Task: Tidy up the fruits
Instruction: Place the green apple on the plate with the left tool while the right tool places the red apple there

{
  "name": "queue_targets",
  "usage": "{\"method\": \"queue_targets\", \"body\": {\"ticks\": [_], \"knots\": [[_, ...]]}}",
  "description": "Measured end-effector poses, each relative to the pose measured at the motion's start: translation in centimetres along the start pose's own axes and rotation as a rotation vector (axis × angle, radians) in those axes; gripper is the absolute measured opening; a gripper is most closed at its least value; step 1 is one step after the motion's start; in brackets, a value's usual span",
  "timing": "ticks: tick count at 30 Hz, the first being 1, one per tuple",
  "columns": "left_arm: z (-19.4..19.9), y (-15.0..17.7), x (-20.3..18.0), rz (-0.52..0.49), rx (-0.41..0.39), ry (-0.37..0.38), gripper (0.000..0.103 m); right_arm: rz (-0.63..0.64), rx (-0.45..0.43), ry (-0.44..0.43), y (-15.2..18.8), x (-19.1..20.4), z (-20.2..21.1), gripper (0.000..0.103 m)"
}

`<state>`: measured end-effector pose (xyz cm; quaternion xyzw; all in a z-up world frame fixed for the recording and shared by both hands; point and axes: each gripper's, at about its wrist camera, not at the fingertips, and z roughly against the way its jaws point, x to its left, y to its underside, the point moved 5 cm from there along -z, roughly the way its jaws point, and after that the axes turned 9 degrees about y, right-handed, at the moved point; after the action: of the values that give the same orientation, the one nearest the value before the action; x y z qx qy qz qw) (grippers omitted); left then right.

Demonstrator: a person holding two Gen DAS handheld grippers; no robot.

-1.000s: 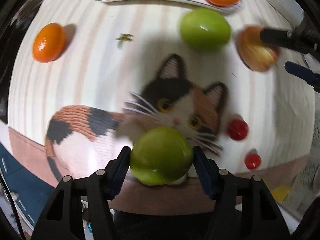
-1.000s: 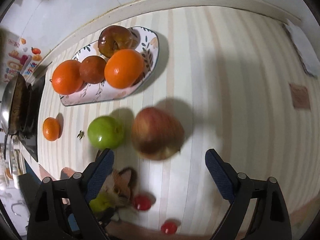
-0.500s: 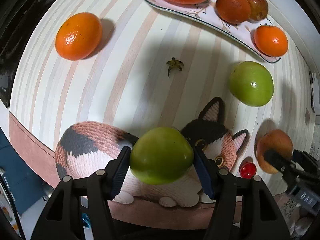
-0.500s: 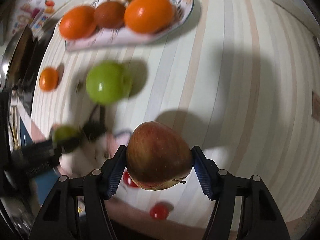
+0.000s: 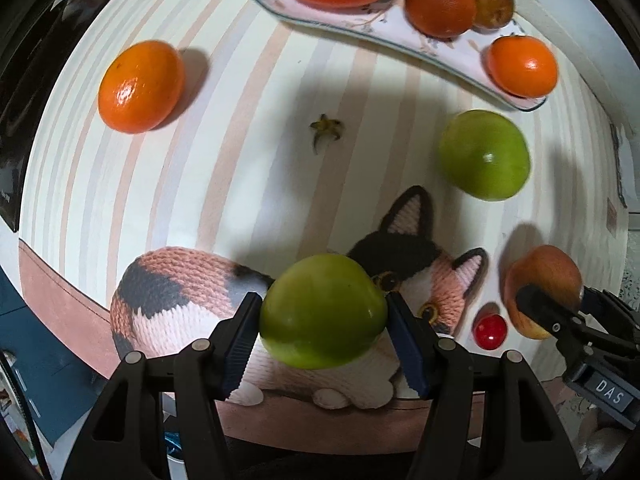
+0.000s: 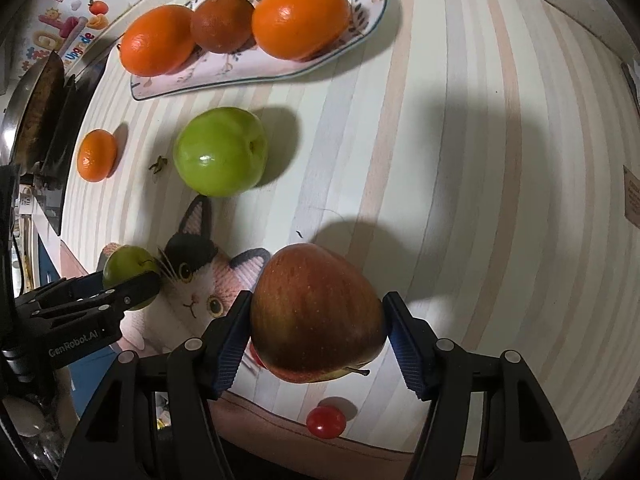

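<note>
My left gripper (image 5: 323, 340) is shut on a green fruit (image 5: 322, 310) and holds it above the cat picture (image 5: 176, 304) on the striped table mat. My right gripper (image 6: 318, 340) is shut on a red apple (image 6: 316, 312), which also shows in the left wrist view (image 5: 540, 280). A second green fruit (image 6: 220, 151) lies loose on the mat. A patterned plate (image 6: 360, 20) at the back holds oranges (image 6: 300, 16) and darker fruit. A small orange (image 6: 97, 155) lies loose at the left.
Two red cherry tomatoes lie near the mat's front edge, one in the right wrist view (image 6: 326, 422) and one in the left wrist view (image 5: 490, 330). A small dry stem scrap (image 5: 326, 128) lies mid-mat. A dark pan (image 6: 36, 116) stands off the mat's left side.
My right gripper closed on the red apple and lifted it off the mat. My left gripper, still holding the green fruit, has swung its view round towards the plate.
</note>
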<state>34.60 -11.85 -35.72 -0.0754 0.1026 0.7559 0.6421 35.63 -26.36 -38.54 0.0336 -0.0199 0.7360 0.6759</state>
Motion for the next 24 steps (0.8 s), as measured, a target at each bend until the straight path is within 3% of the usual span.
{"method": "queue_targets", "body": {"ticks": [7,13,20,24], "knots": [[2.8,-1.6,-1.7,-0.012,-0.037,0.074,0.060,-0.022,-0.044,-0.065,-1.0,0.7,2.7,0.067],[7.1,-5.0,-3.7,-0.028,-0.103,0.147,0.060,-0.038,-0.130,-0.132,-4.2,1.7,7.1,0.067],[12.6,-12.8,-4.3,-0.062,-0.198,0.180,0.060,-0.098,-0.215,-0.176,-10.8,0.7,11.1,0.067],[13.5,-18.5,-3.9,-0.075,-0.204,0.175,0.061,-0.125,-0.238,-0.174,-15.4,-0.2,12.5,0.067]]}}
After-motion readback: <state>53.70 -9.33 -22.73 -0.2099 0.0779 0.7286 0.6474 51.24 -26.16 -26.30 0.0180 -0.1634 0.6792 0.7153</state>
